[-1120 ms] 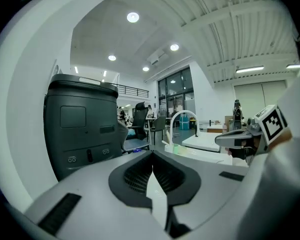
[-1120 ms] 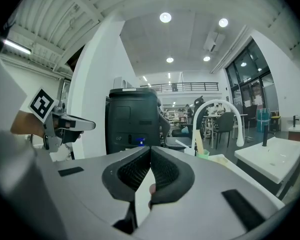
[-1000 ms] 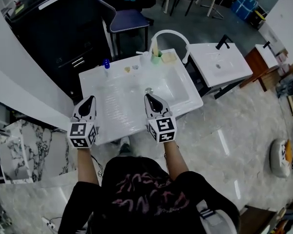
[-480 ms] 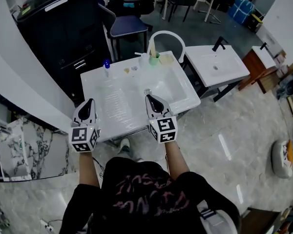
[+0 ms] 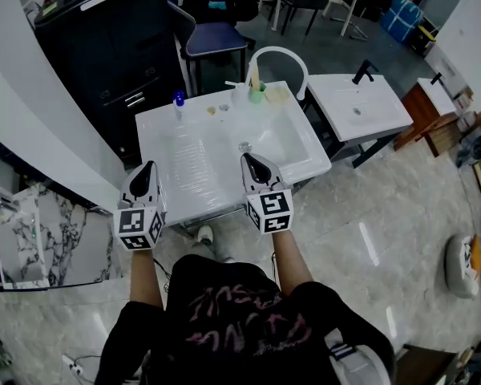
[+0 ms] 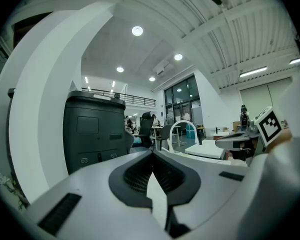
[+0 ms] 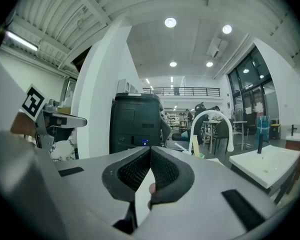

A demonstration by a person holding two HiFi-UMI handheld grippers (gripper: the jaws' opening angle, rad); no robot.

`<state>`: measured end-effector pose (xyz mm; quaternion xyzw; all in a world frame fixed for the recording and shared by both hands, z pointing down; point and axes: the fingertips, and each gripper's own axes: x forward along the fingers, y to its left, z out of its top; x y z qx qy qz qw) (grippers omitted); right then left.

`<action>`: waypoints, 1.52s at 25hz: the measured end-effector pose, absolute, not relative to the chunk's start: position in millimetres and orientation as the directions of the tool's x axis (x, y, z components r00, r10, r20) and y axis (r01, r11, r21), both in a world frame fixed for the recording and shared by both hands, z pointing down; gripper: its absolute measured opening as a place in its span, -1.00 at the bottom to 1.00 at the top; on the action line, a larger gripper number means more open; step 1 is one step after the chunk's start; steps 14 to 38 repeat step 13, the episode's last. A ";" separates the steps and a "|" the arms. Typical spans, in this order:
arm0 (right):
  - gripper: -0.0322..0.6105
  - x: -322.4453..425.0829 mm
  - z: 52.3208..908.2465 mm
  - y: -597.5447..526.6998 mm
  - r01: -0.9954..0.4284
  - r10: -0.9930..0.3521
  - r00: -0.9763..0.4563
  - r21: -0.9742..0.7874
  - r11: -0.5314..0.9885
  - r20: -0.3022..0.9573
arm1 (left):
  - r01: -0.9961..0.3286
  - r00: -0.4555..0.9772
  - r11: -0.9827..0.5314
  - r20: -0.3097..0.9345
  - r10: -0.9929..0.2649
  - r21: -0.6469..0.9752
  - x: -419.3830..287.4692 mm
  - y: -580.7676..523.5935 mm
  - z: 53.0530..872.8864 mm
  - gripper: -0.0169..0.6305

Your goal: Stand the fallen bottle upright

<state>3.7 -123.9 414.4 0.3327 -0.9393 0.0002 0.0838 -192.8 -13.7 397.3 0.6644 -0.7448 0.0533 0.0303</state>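
Note:
A small clear bottle with a blue cap [image 5: 177, 101] appears to stand upright at the back left of the white sink unit [image 5: 184, 203]. Its blue cap [image 7: 143, 142] shows just above the jaws in the right gripper view. My left gripper [image 5: 147, 167] hovers at the unit's front left corner, shut and holding nothing, as the left gripper view [image 6: 152, 153] confirms. My right gripper [image 5: 247, 158] sits over the front rim of the basin, also shut and holding nothing [image 7: 150, 148]. Both are well short of the bottle.
A white arched faucet [image 5: 276, 54] and a green cup [image 5: 257, 95] stand at the back of the basin, whose drain [image 5: 244, 146] lies near my right gripper. A second white basin [image 5: 359, 107] is on the right. A black cabinet [image 5: 104, 38] and a blue chair [image 5: 212, 34] stand behind.
Both grippers have drawn back a little from the sink toward the person. Their jaws stay shut. The bottle has not moved.

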 end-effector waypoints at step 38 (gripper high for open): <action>-0.86 1.2 416.6 -127.5 -0.627 -0.627 -0.762 0.062 0.777 0.161 | -0.993 -0.109 0.102 0.124 -0.986 -0.062 -195.5 -22.6 395.8 -0.90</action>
